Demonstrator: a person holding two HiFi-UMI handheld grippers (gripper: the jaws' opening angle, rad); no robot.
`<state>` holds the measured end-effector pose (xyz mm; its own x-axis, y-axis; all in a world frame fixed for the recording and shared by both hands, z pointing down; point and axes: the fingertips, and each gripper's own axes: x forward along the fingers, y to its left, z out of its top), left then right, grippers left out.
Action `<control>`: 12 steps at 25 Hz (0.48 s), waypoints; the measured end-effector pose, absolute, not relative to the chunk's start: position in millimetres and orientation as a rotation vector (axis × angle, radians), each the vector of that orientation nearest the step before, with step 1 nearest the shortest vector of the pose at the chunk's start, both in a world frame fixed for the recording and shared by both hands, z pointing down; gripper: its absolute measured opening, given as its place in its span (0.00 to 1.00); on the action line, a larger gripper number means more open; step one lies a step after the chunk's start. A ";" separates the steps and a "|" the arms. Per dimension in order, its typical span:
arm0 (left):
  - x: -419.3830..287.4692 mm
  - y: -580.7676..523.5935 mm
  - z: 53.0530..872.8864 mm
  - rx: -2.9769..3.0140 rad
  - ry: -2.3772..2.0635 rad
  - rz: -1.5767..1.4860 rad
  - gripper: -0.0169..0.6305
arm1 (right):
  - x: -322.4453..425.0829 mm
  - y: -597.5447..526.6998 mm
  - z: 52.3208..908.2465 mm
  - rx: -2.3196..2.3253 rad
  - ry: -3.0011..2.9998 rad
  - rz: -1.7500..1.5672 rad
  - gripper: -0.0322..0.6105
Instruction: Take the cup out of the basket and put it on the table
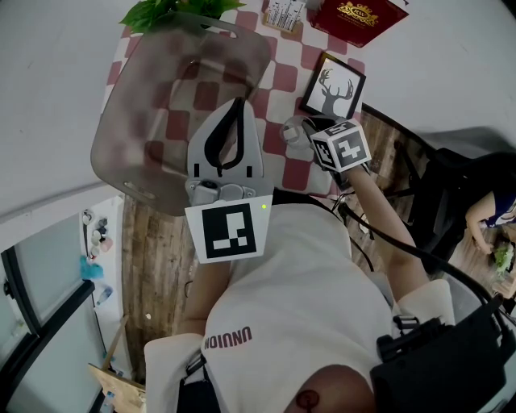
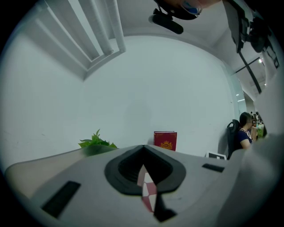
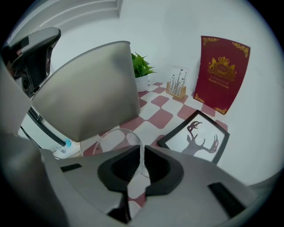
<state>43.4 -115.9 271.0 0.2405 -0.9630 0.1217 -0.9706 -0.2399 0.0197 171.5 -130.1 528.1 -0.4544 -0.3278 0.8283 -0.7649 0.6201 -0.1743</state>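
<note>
A clear plastic cup (image 3: 128, 131) stands to the right of the translucent grey basket (image 3: 88, 97), over the red-and-white checked cloth (image 3: 160, 118). My right gripper (image 3: 142, 150) is shut on the cup's thin rim, which runs down between the two jaws. In the head view the cup (image 1: 292, 129) shows faintly just left of the right gripper (image 1: 305, 135), outside the basket (image 1: 121, 173). My left gripper (image 1: 236, 103) hovers over the basket's near side. It points nearly level at the wall, its jaws meet at the tips (image 2: 143, 148), and nothing is between them.
A framed deer picture (image 1: 332, 85) lies just beyond the right gripper. A red book (image 1: 359, 14), a small card holder (image 1: 284, 14) and a green plant (image 1: 169, 10) stand along the wall. The wooden table (image 1: 161, 266) runs towards me. A person (image 1: 492, 218) sits at the right.
</note>
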 end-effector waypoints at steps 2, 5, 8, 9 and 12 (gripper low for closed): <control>43.2 -116.1 270.4 2.405 -1.878 0.127 0.04 | 170.4 -131.9 527.5 0.861 -2.050 0.694 0.12; 43.5 -116.7 269.3 2.414 -1.874 0.124 0.04 | 168.5 -134.2 526.3 0.862 -2.054 0.688 0.12; 43.9 -117.2 268.8 2.414 -1.870 0.123 0.04 | 167.2 -134.6 523.4 0.859 -2.069 0.679 0.12; 44.1 -117.6 268.6 2.416 -1.869 0.123 0.04 | 166.5 -135.7 520.9 0.864 -2.082 0.675 0.13; 45.2 -119.1 268.4 2.425 -1.866 0.123 0.04 | 164.7 -140.4 509.9 0.881 -2.116 0.660 0.16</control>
<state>45.2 -119.1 268.4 0.2556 -0.9603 0.1120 -0.9667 -0.2556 0.0141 164.7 -140.4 509.9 -0.4920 -0.3762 0.7851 -0.7559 0.6320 -0.1709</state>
